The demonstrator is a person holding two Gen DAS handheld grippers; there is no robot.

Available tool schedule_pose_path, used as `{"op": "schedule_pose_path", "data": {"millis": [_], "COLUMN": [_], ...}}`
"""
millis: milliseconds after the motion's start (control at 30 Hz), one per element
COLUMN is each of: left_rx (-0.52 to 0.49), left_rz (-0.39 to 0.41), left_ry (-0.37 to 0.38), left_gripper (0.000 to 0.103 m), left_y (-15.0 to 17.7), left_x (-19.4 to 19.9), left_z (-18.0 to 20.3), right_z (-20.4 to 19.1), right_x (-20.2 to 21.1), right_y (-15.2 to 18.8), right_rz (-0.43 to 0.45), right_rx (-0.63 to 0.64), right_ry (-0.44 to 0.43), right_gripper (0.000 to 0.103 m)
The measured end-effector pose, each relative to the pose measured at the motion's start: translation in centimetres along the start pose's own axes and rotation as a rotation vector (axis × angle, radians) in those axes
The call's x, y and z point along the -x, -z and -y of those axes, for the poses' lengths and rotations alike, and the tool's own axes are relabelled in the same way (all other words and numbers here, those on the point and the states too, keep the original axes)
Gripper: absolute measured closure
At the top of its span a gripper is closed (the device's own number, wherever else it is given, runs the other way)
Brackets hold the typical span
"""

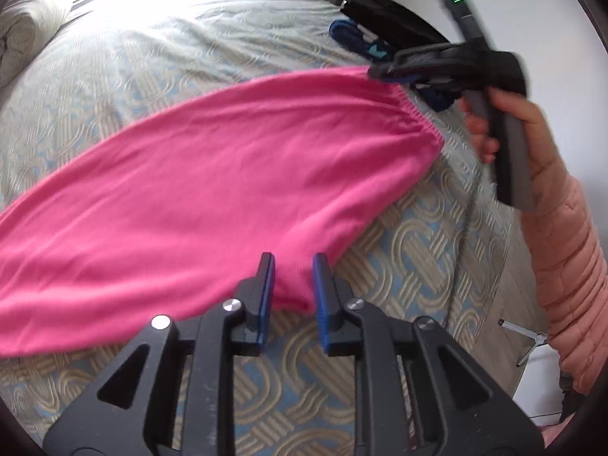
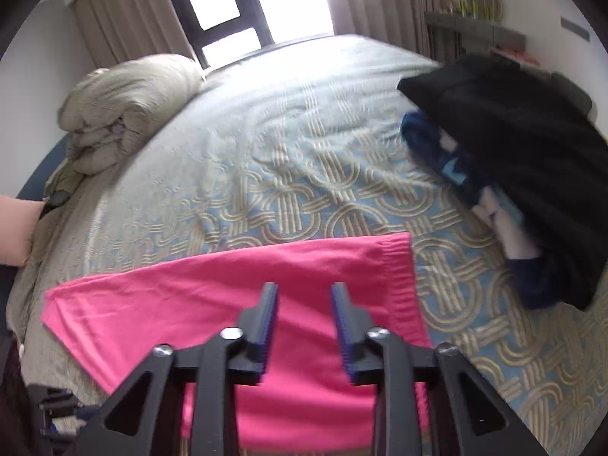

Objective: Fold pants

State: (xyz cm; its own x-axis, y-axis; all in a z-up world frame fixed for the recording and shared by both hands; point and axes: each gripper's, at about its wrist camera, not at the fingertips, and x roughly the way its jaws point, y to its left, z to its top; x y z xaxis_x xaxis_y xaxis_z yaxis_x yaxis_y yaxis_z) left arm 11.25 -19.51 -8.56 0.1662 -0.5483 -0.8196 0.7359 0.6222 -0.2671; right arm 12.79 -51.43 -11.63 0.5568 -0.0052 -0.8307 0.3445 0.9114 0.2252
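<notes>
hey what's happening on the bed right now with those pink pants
A person holding a gripper in each hand is folding pink pants on a patterned bedspread. The left gripper is open at the near edge of the fabric. The right gripper sits at the elastic waistband, though whether it is shut on the cloth cannot be told. A pile of dark clothes lies off to the side.

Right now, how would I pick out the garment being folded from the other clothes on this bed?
Start from the wide bed with the pale blue-and-beige interlocking-ring bedspread. At its near edge, beneath both grippers, lie the bright pink soft-knit pants with a gathered elastic waistband. The only other clothes form a black and dark blue heap off to the right, so the pink colour alone singles them out.
</notes>
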Motion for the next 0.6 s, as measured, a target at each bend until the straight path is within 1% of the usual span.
{"op": "schedule_pose_path", "data": {"millis": [33, 67, 100, 133, 167, 200, 233, 267, 300, 333, 367, 433, 500, 567, 600], "left_rx": [-0.002, -0.003, -0.005, -0.011, -0.038, -0.071, -0.101, -0.106, -0.1, -0.093, -0.079, -0.016, 0.087, 0.215, 0.288], "left_rz": [-0.001, -0.016, -0.055, -0.1, -0.082, -0.057, -0.061, -0.063, -0.058, -0.048, -0.03, 0.011, 0.045, 0.089, 0.115], "left_ry": [0.007, 0.002, -0.012, -0.02, -0.04, -0.055, -0.051, -0.041, -0.033, -0.022, -0.017, -0.035, -0.07, -0.14, -0.194], "left_gripper": [0.068, 0.066, 0.066, 0.066, 0.066, 0.066, 0.066, 0.066, 0.066, 0.066, 0.066, 0.065, 0.062, 0.055, 0.051], "left_y": [-0.3, -0.5, -0.4, -0.1, 0.4, 0.8, 1.1, 1.4, 1.7, 2.1, 2.4, 3.2, 4.0, 5.3, 6.4], "left_x": [-0.5, -1.3, -2.6, -3.7, -4.0, -3.6, -3.2, -2.8, -2.1, -1.2, -0.2, 2.3, 4.7, 7.5, 9.1], "left_z": [0.1, 0.0, 0.0, 0.1, 0.4, 0.9, 1.4, 1.5, 1.5, 1.1, 0.6, -1.7, -5.3, -9.9, -12.6], "right_z": [0.5, 1.4, 2.3, 3.2, 3.9, 4.0, 3.6, 3.1, 2.5, 1.9, 1.6, 0.6, -0.9, -3.6, -5.2], "right_x": [-1.3, -2.5, -3.8, -4.7, -4.6, -4.3, -3.7, -3.2, -2.5, -1.8, -1.0, 0.6, 2.1, 3.2, 3.5], "right_y": [-0.5, -0.9, -1.0, -0.9, -0.7, -0.6, -0.5, -0.3, -0.1, 0.2, 0.4, 0.9, 1.3, 1.8, 1.9], "right_rz": [-0.024, -0.044, -0.071, -0.095, -0.084, -0.076, -0.075, -0.069, -0.061, -0.052, -0.042, -0.02, -0.006, 0.001, 0.0], "right_rx": [-0.024, -0.047, -0.06, -0.086, -0.125, -0.135, -0.119, -0.097, -0.076, -0.057, -0.044, -0.027, -0.002, 0.058, 0.099], "right_ry": [0.061, 0.142, 0.193, 0.152, 0.108, 0.099, 0.112, 0.132, 0.158, 0.191, 0.201, 0.156, 0.116, 0.106, 0.097], "right_gripper": [0.088, 0.091, 0.102, 0.102, 0.103, 0.103, 0.103, 0.102, 0.098, 0.097, 0.097, 0.096, 0.093, 0.091, 0.09]}}
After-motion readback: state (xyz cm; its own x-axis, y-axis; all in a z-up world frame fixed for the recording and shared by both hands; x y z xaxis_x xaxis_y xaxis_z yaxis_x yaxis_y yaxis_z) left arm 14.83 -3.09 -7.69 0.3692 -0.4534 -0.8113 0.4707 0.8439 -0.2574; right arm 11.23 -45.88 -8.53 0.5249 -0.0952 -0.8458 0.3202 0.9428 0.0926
